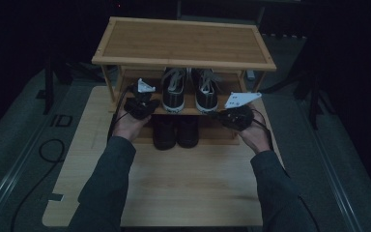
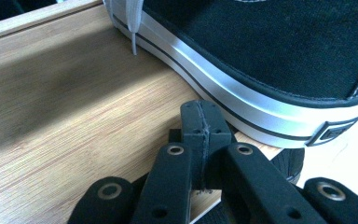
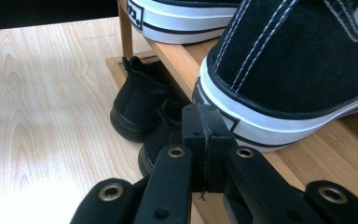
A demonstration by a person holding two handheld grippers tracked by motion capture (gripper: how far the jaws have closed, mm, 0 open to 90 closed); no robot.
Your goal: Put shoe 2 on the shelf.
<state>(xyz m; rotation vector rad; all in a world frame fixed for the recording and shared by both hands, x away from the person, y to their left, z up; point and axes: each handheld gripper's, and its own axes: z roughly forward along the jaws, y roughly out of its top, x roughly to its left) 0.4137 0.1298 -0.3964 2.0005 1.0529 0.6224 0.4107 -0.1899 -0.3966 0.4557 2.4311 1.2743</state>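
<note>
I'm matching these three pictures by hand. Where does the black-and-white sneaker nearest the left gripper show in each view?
High view: the sneaker stands on the middle shelf, left of the other sneaker.
Left gripper view: upper right, its striped sole just past the shut jaws.
Right gripper view: top edge, heel end, beyond the other sneaker.
Shared landmark: the wooden shelf board beneath it.

From above, I am seeing a dim, murky picture; the floor around the table (image 1: 174, 183) is sinking into near black. Along my two grippers, the light is falling much brighter. A soft shadow is lying across the shelf (image 2: 51, 93), and the white sole (image 2: 242, 100) is glaring slightly. My jaws are blurring close up.
</note>
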